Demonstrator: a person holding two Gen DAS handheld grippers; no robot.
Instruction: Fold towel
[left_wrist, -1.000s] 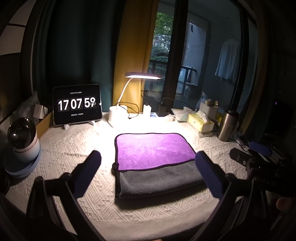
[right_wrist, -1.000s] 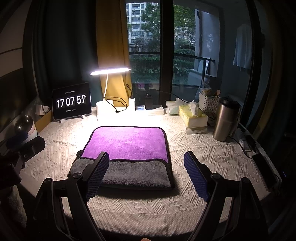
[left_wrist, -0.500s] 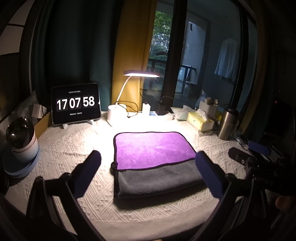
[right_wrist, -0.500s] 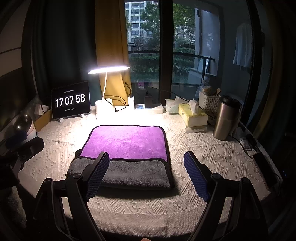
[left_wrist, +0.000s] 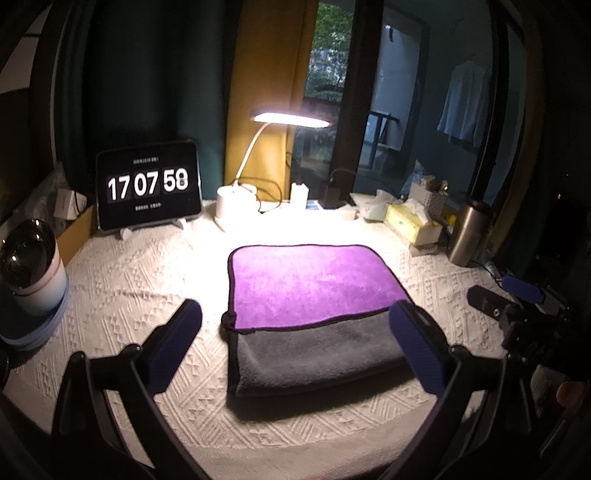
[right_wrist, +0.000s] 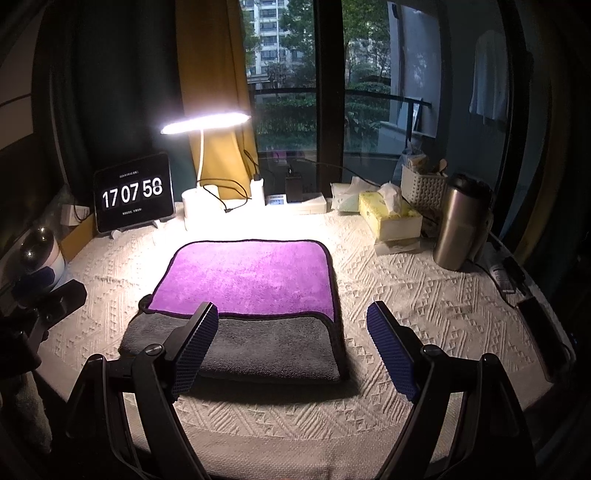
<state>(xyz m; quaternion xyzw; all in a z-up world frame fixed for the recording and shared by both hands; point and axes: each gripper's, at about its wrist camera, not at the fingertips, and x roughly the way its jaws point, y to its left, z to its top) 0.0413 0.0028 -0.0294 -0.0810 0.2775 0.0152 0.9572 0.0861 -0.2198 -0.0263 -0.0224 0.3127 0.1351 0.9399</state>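
A folded towel (left_wrist: 314, 288) lies flat on the white textured tablecloth (left_wrist: 129, 280), purple layer on top and a grey strip showing along the near edge. It also shows in the right wrist view (right_wrist: 247, 280). My left gripper (left_wrist: 295, 339) is open and empty, held above the table near the towel's front edge. My right gripper (right_wrist: 291, 343) is open and empty, near the towel's front right corner. Each gripper shows at the other view's edge: the right gripper (left_wrist: 517, 302) and the left gripper (right_wrist: 48, 295).
At the back stand a tablet clock (left_wrist: 147, 188), a lit desk lamp (left_wrist: 236, 206), a tissue box (right_wrist: 388, 218), a white basket (right_wrist: 421, 188) and a steel tumbler (right_wrist: 458, 225). A round white device (left_wrist: 29, 262) sits at the left. A phone (right_wrist: 535, 321) lies at the right edge.
Both grippers have drawn back slightly and stayed open; the towel has not moved. The scene shifts only a little in both views.
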